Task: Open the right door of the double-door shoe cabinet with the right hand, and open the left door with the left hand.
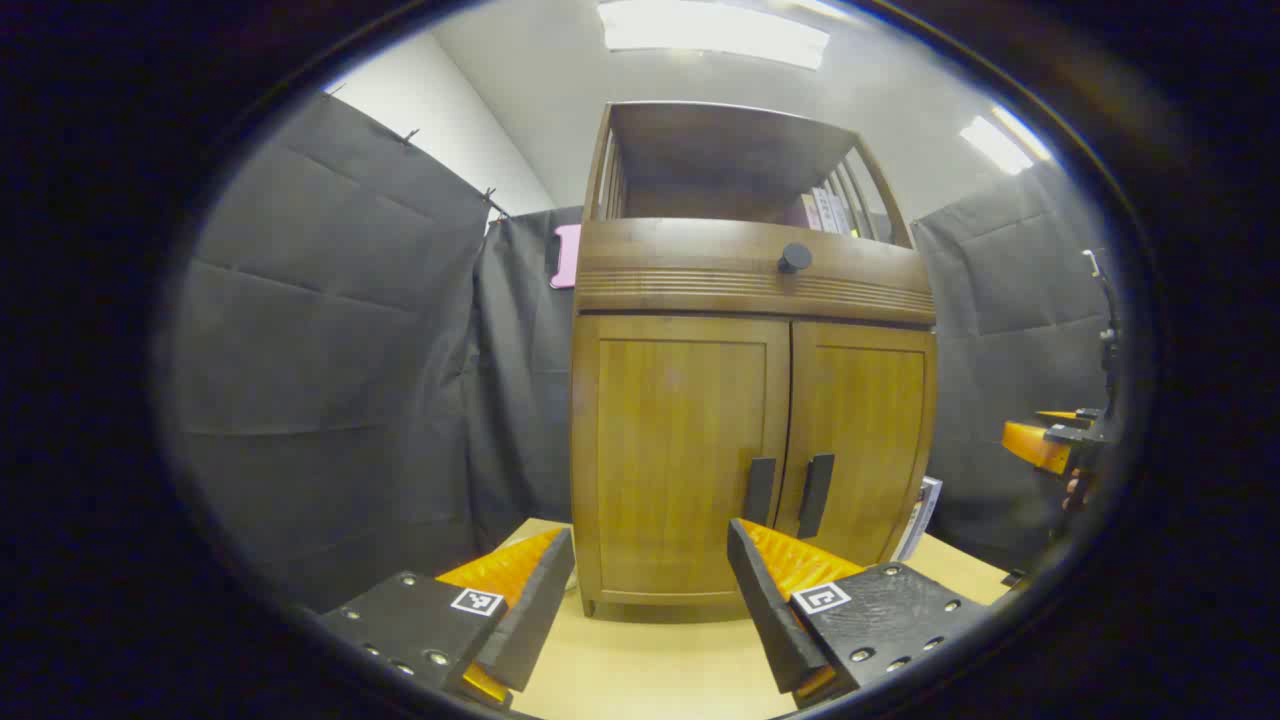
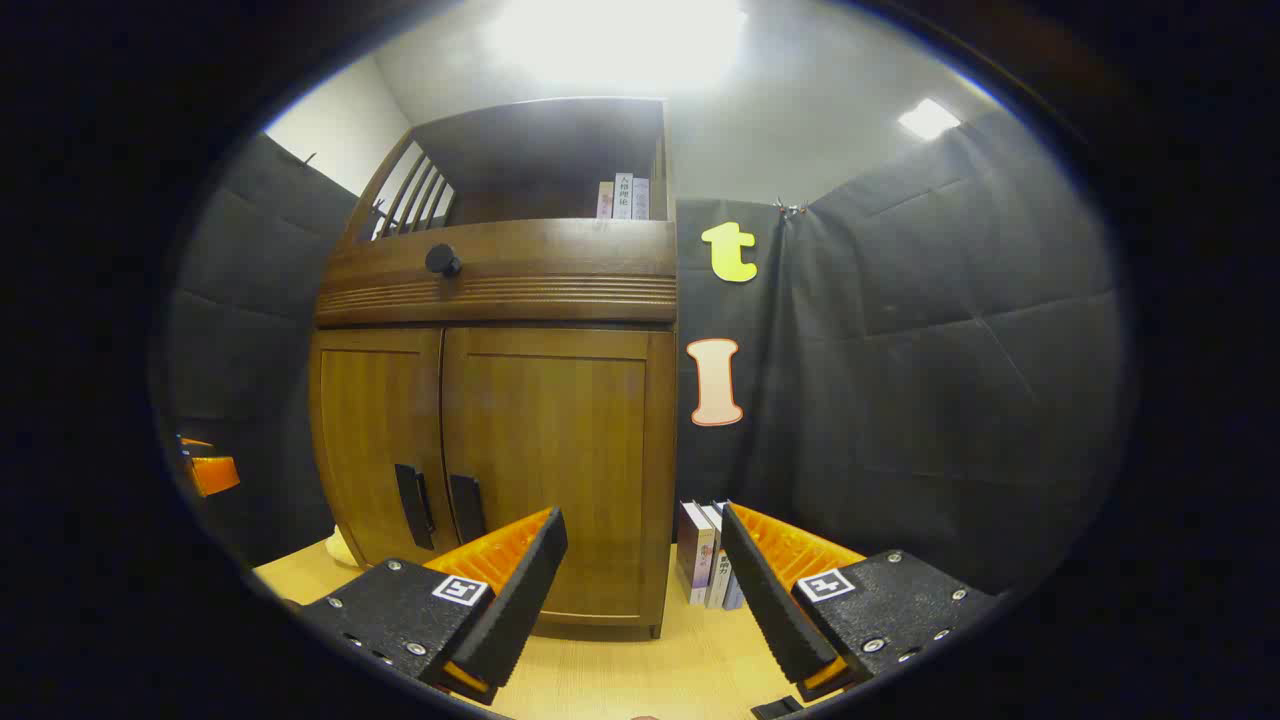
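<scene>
The shoe cabinet (image 1: 750, 440) stands upright on the pale wooden surface (image 1: 650, 670), backed by the black cloth wall, with both lower doors shut. In the left gripper view the left door (image 1: 680, 460) and the right door (image 1: 860, 440) meet at a narrow seam, and a dark vertical handle sits on each side of it: the left handle (image 1: 759, 490) and the right handle (image 1: 816, 494), close together low on the doors. Above the doors runs a ribbed wooden band carrying a round black knob (image 1: 795, 258), and over that is an open shelf holding a few books (image 1: 826, 210). The left tongs (image 1: 650, 580) are spread wide, nothing between them, held in front of the cabinet's lower edge and apart from it. In the right gripper view the right tongs (image 2: 645, 565) are likewise spread and empty, aimed at the cabinet's right front corner, short of the door handles (image 2: 440, 508). A small row of books (image 2: 705, 565) stands on the surface just beside the cabinet's right side. The left gripper view shows the other gripper's orange part (image 1: 1040, 445) at its far right edge, well apart from the cabinet.
</scene>
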The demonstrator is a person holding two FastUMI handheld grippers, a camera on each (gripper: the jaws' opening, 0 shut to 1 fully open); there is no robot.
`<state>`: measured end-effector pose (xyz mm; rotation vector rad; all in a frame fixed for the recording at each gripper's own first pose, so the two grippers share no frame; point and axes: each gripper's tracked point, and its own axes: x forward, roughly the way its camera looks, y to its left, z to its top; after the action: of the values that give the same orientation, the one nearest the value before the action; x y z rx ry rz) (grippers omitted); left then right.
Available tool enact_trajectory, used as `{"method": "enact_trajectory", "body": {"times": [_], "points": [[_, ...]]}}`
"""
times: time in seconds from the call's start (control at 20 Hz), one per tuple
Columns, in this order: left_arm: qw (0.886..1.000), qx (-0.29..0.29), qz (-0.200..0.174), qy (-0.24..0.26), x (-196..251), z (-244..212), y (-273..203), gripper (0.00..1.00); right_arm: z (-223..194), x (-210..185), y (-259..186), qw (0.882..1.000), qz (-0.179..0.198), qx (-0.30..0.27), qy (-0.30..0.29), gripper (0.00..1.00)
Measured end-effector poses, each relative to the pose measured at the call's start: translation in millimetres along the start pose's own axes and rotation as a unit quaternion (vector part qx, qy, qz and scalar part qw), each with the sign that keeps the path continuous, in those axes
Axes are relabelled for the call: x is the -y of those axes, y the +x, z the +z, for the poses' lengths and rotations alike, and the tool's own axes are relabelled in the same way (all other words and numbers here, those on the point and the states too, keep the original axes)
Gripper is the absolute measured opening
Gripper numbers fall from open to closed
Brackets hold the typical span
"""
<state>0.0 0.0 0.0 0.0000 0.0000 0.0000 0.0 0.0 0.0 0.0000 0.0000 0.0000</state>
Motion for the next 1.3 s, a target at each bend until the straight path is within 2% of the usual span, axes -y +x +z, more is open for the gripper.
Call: {"method": "enact_trajectory", "body": {"times": [0.15,0.25,0.5,0.75,0.8,0.9,0.95,1.1,1.15,1.2,1.3], "points": [[1.0,0.004,0.001,0.004,-7.5,0.6,-6.9,0.82,-1.0,-8.2,-0.5,1.0,0.007,-0.004,0.004,0.96],[1.0,-0.003,0.005,0.004,-11.3,-13.8,-8.4,0.94,-5.8,-10.8,-1.9,1.0,0.007,-0.011,0.007,0.96],[0.999,-0.031,0.006,-0.011,-11.1,-51.6,-11.3,0.94,-17.8,-16.0,-5.1,0.999,0.008,-0.03,0.013,0.96],[1.0,-0.025,0.007,0.002,-10.6,-43.8,-13.1,0.94,-25.1,-18.6,-6.6,0.999,0.011,-0.038,0.01,0.96],[1.0,-0.025,0.008,-0.001,-12.0,-45.2,-14.8,0.88,-25.9,-20.3,-5.8,0.999,0.013,-0.041,0.013,0.96],[1.0,-0.026,0.01,-0.005,-13.3,-46.2,-15.5,0.88,-27.6,-23.6,-4.7,0.999,0.017,-0.045,0.018,0.96],[1.0,-0.029,0.011,-0.005,-14.1,-47.0,-15.6,0.94,-28.0,-26.1,-3.8,0.998,0.02,-0.047,0.021,0.96],[0.999,-0.035,0.02,-0.004,-13.8,-48.8,-14.0,0.94,-27.3,-37.1,1.2,0.998,0.032,-0.051,0.033,0.96],[0.999,-0.036,0.023,-0.006,-14.1,-48.5,-14.2,0.88,-25.9,-40.7,3.7,0.997,0.036,-0.051,0.037,0.94],[0.999,-0.037,0.025,-0.009,-15.0,-48.3,-15.3,0.94,-24.0,-44.2,7.1,0.997,0.04,-0.051,0.041,0.96],[0.999,-0.04,0.031,-0.013,-16.6,-48.7,-16.0,0.94,-19.8,-50.5,15.2,0.997,0.048,-0.049,0.046,0.96]]}}
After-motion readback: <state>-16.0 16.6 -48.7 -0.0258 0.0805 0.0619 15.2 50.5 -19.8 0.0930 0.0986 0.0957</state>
